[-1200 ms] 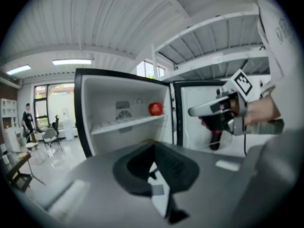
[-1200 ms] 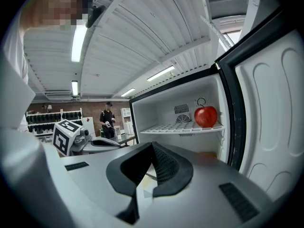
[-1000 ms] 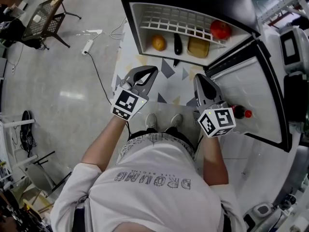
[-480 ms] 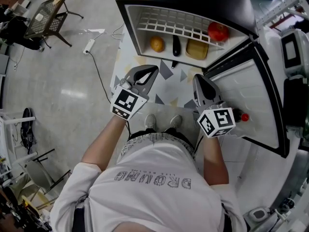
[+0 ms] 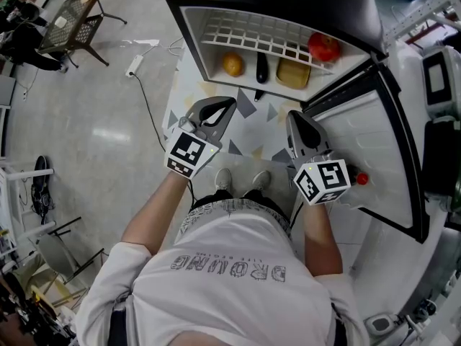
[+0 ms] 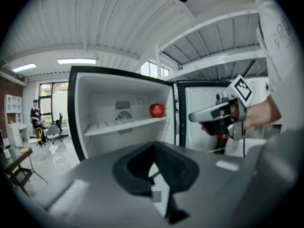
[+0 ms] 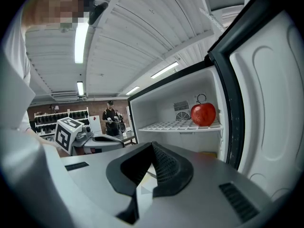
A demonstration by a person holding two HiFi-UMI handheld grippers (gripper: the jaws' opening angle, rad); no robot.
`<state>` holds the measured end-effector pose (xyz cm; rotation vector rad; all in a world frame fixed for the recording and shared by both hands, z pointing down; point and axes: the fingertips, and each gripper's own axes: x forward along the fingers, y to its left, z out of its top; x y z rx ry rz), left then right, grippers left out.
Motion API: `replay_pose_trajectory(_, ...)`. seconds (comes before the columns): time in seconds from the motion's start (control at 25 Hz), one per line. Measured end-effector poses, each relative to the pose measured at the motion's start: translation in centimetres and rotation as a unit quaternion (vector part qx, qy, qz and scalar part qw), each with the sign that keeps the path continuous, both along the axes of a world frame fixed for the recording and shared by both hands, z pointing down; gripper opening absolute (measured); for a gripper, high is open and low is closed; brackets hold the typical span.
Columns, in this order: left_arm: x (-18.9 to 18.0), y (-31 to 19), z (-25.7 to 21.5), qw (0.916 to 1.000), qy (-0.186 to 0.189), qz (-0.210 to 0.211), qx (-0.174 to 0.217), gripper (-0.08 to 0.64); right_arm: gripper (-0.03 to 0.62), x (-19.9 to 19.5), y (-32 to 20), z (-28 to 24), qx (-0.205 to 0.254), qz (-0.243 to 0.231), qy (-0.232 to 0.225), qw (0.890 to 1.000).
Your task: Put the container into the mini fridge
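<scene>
The mini fridge point(image 5: 189, 20) stands open in front of me, its door point(image 5: 374, 150) swung out to the right. On the white wire shelf point(image 5: 252, 33) rests a red apple point(image 5: 324, 47) point(image 7: 203, 114) point(image 6: 157, 110). Below the shelf lie an orange point(image 5: 232, 64), a dark long object point(image 5: 261, 66) and a tan boxy container point(image 5: 293, 71). My left gripper point(image 5: 225, 107) point(image 6: 154, 148) and right gripper point(image 5: 297, 121) point(image 7: 152, 148) hover side by side just short of the fridge opening. Both are shut with nothing in them.
A bottle with a red cap point(image 5: 359, 179) sits in the door, close to my right gripper. A patterned mat point(image 5: 252, 121) covers the floor before the fridge. A cable and power strip point(image 5: 131, 68) lie on the floor to the left, beside a wire basket stand point(image 5: 68, 24).
Both grippers stay shut and almost still before the fridge. Only the head view has shifted slightly.
</scene>
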<state>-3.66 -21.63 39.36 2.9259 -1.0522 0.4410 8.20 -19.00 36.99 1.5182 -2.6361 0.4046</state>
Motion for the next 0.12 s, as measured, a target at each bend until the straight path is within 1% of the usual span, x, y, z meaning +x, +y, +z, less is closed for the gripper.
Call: replay_pose_trajectory(0.12,0.28,-0.18,-0.10,1.0000,-0.001,-0.002,0.003,0.008,0.000,0.20,-0.20,0.04,0.000,-0.003,0.000,1.000)
